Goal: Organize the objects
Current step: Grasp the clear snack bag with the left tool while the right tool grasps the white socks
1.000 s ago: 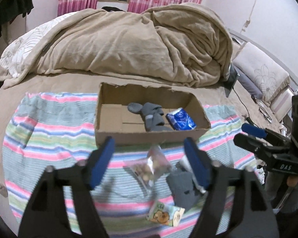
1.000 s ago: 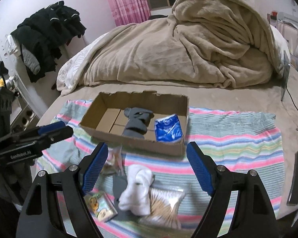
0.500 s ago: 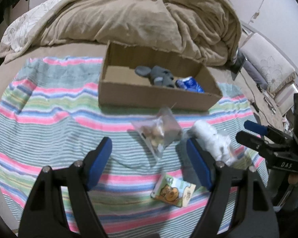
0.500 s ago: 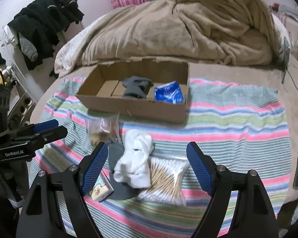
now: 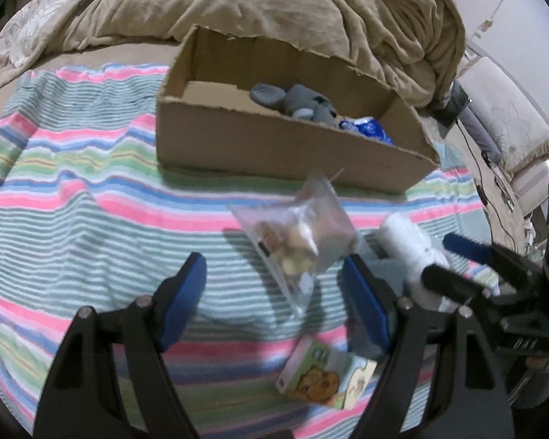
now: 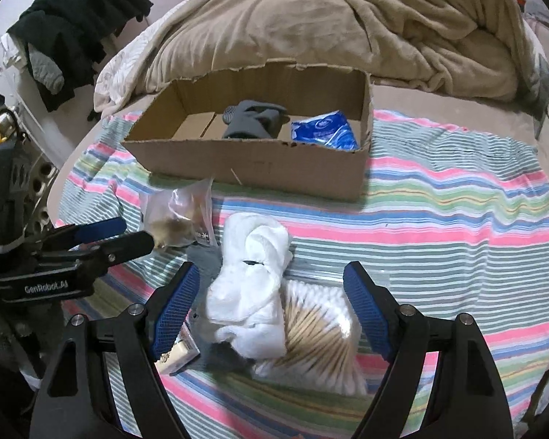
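A cardboard box (image 5: 274, 153) (image 6: 260, 164) on a striped towel holds grey socks (image 5: 296, 100) (image 6: 252, 120) and a blue packet (image 5: 369, 130) (image 6: 322, 130). In front of it lie a clear bag of small items (image 5: 296, 241) (image 6: 179, 219), white socks (image 6: 252, 285) (image 5: 406, 241), a bag of cotton swabs (image 6: 318, 333) and a small orange-green card packet (image 5: 325, 376). My left gripper (image 5: 274, 307) is open just short of the clear bag. My right gripper (image 6: 271, 311) is open and straddles the white socks and swabs.
The striped towel (image 6: 439, 219) covers a bed; a heaped beige blanket (image 6: 347, 18) lies behind the box. Dark clothes (image 6: 77, 25) hang at the left. A dark grey item (image 6: 205, 256) lies under the white socks. A dark slab (image 5: 457, 109) sits by the pillows.
Both grippers have moved forward and down toward the items in front of the box. The left one closed in on the clear bag, the right one on the white socks. Both stayed open.
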The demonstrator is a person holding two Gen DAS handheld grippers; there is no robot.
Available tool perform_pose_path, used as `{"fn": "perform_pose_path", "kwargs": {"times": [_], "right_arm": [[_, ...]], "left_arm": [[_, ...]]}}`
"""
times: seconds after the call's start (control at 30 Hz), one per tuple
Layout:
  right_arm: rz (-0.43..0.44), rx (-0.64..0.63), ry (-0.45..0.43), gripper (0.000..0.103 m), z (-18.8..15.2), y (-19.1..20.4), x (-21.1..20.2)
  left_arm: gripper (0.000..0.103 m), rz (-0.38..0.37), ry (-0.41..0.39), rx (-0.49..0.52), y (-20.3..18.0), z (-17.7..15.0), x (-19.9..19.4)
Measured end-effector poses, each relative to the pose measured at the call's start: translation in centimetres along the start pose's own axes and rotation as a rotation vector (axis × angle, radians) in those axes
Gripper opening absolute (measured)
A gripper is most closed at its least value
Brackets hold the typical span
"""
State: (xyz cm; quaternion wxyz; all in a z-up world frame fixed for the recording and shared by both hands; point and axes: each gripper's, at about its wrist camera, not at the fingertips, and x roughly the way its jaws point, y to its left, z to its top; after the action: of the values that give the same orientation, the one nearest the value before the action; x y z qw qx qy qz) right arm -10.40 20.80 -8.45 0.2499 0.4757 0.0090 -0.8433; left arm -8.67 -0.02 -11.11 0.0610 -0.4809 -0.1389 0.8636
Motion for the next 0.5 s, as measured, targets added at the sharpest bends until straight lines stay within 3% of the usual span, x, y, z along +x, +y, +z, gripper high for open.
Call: {"fn": "perform_pose_path", "kwargs": {"times": [0.2,0.37,0.5], "right_arm": [[0.009,-0.014,0.017,0.075,-0.1,0.1,1.1],[0.034,-0.021,0.017,0.052,0.1,0.2,1.5],[0.044,-0.023,0.009,0.043,0.2,-0.1,1.3]], "left_arm": [[0.079,-0.024,0.001,0.013,-1.1,0.8,1.0],[0.079,-0.039,0.031,-0.008,-1.3,1.7,2.6],[0.079,-0.02,0.042,0.012,-2.0,2.3,3.6]]}}
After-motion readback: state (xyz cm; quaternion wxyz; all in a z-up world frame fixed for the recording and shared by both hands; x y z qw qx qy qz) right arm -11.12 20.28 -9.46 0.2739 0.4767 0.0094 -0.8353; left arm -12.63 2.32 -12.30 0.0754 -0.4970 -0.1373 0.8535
